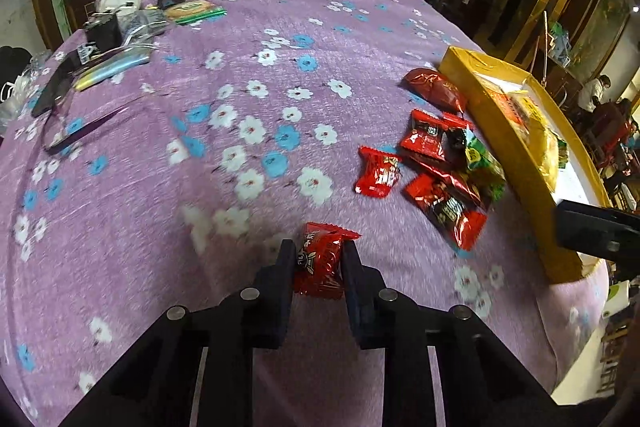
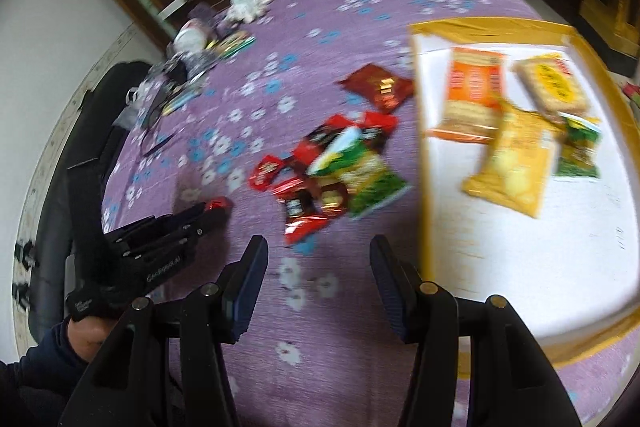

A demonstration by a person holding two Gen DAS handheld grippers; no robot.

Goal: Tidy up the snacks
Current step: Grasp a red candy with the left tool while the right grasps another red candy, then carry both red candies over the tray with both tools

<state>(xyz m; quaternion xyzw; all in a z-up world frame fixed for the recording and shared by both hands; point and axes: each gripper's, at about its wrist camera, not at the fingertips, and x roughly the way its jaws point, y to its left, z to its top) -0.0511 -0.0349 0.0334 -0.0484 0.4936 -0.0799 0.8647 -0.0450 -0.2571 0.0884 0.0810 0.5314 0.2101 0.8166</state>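
Four packets already in shallow yellow cardboard tray [image 2: 420,155] at right. Left gripper [image 1: 318,263] pinches small red foil snack packet [image 1: 322,259] near table edge; right gripper [image 2: 318,267] spread, empty. Pile of red and green packets [image 2: 332,171] beside tray, plus dark red pouch [image 2: 378,87] farther off, not yet sorted.

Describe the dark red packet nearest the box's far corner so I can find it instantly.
Start at the yellow-rimmed box on the purple flowered cloth. Just outside its far corner lies the dark red packet. It sits alone, maroon and puffy, beyond the pile of brighter red packets.
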